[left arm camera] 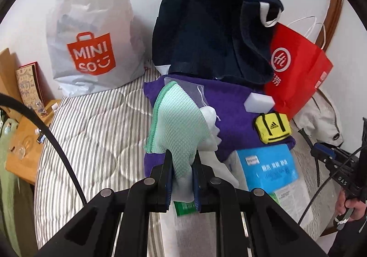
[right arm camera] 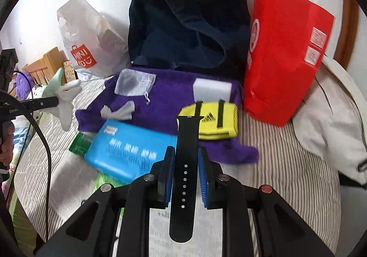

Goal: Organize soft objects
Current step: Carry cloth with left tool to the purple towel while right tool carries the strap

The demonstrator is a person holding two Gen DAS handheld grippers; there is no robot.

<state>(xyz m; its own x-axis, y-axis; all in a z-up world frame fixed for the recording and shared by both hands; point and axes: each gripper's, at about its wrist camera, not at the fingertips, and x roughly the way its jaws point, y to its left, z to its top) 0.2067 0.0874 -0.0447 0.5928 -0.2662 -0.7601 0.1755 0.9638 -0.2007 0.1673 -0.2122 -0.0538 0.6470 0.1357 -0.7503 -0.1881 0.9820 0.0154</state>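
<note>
Left wrist view: my left gripper (left arm camera: 182, 166) is clamped narrow on a mint-green waffle cloth (left arm camera: 176, 117) with some white soft material bunched in beside it. The cloth fans out up and away from the jaws, lifted clear of the striped bedding (left arm camera: 98, 124).

Right wrist view: my right gripper (right arm camera: 186, 165) is closed on a black watch strap (right arm camera: 185, 172). Strap's long axis runs straight along the fingers, buckle-hole end toward the camera, wider end pointing far toward the yellow pouch (right arm camera: 215, 120).

Key relation: the navy bag (right arm camera: 190, 20) stands at the far side against the wall, mouth up and open toward me, directly beyond the purple towel (right arm camera: 169, 105). From both tools it lies dead ahead and higher than the jaws. My guess is that's the drop target, though the red paper bag (right arm camera: 286, 55) to its right is also a candidate.

The right gripper looks nearer the red bag; the left sits more in line with the navy bag's left half. Both loads need to travel far and upward over the towel clutter: white sponge block (right arm camera: 212, 89), mesh pouch (right arm camera: 135, 82), blue packet (right arm camera: 130, 149).

Risk: the dangling cloth may drag across the towel items on the way.
</note>
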